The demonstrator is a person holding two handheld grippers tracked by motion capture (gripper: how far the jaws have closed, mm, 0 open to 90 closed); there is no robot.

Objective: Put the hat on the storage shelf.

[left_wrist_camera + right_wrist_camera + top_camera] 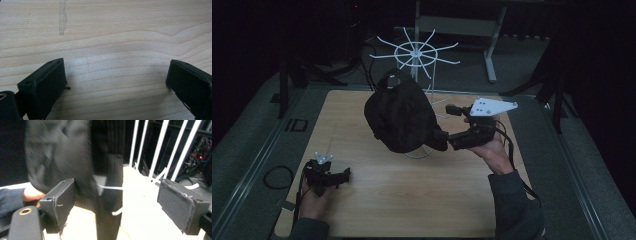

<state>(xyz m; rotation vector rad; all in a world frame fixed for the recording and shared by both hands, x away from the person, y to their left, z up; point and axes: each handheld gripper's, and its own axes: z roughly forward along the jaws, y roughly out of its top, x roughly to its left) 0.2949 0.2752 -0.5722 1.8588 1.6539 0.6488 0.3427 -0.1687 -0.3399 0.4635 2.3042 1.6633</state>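
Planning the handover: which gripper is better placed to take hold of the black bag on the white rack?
The right gripper: it's open right beside the black bag hanging on the white rack. The left gripper sits open near the table edge.

Open wood in front, clutter at the back

The pale wooden tabletop lies bare across its near half; farther back, a hanging black fabric bag and the white wire spoked rack block the middle.
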